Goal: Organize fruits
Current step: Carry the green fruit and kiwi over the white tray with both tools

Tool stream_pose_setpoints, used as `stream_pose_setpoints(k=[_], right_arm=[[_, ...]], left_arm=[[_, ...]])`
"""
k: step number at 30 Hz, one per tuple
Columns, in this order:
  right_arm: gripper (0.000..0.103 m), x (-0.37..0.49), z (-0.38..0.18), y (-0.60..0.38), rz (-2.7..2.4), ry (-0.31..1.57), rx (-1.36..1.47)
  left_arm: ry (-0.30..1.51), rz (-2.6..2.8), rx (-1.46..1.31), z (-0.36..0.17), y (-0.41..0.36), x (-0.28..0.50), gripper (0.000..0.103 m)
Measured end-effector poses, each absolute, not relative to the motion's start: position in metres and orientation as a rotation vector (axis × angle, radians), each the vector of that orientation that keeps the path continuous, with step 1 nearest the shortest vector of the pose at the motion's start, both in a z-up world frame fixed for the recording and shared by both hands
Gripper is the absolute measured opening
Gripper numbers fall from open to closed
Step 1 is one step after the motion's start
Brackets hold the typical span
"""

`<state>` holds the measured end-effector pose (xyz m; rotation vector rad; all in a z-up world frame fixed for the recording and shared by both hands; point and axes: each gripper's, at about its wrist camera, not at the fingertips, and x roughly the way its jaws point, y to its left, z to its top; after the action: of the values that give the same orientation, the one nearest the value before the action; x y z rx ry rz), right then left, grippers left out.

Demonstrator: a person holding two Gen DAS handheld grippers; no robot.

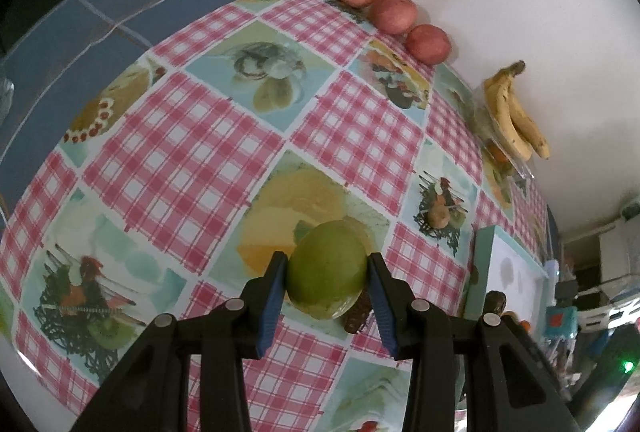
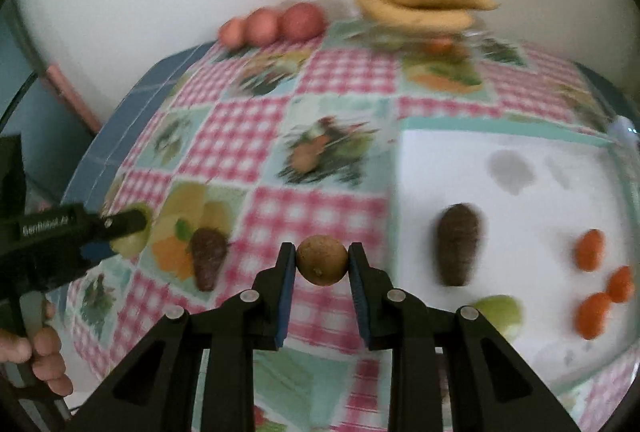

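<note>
Clamping a green fruit (image 1: 326, 270) between its blue-padded fingers (image 1: 273, 302), the left gripper (image 1: 326, 268) held it just above the checked cloth on the worktop (image 1: 168, 136), both pads pressed against the fruit's sides. A dark brown, rough-skinned fruit (image 1: 358, 314) lay on the cloth just behind and below the green one, partly hidden by it. To the right stood a white tray (image 1: 482, 264) with a teal rim, seen edge-on in the left wrist view.

The right gripper (image 2: 321, 260) had its fingers (image 2: 285, 296) closed on a small round brown fruit (image 2: 321, 260), held clear of the cloth; that view was blurred. At its left edge a person's hand (image 2: 42, 360) gripped the handle of the left gripper, whose tip covered part of the green fruit. Near it the dark brown fruit lay on the cloth.

On the white tray a second dark brown fruit (image 2: 458, 244) lay near the middle, with a pale green fruit (image 2: 500, 312) at the near edge and three small orange fruits (image 2: 598, 290) grouped to the right, all apart from one another.

Farther back, at the worktop's far edge against the pale wall, three reddish round fruits (image 1: 394, 14) sat in a row, touching. To their right a bunch of bananas (image 1: 514, 112), yellow with brown spotting, rested on something clear; what it was could not be told.
</note>
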<state>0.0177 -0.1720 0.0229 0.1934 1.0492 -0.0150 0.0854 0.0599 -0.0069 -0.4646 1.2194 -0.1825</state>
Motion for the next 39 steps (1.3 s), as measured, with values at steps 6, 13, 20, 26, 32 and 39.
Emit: stream_pose_setpoints(k=[6,13,20,26,32,39], right_arm=[[0.028,0.004,0.031,-0.233,-0.210,1.039,0.277],[0.028,-0.026,0.036,-0.316,-0.451,0.994,0.392],[0.028,-0.037,0.029,-0.364,-0.545,0.928,0.490],[0.028,-0.028,0.028,-0.375,-0.543,0.876,0.477],[0.028,-0.010,0.013,-0.387,-0.546,0.899,0.457],[0.028,0.004,-0.006,-0.398,-0.551,0.941,0.432]], left_arm=[[1.208,-0.243,-0.413,-0.002,0.039,0.082,0.042],[1.188,-0.363,-0.329,0.007,-0.005,0.076,0.042],[1.158,-0.541,-0.285,0.017,-0.077,0.088,0.042],[1.128,-0.622,-0.234,0.016,-0.132,0.101,0.043],[1.118,-0.667,-0.161,0.007,-0.172,0.111,0.043],[1.138,-0.684,-0.078,-0.011,-0.203,0.114,0.043]])
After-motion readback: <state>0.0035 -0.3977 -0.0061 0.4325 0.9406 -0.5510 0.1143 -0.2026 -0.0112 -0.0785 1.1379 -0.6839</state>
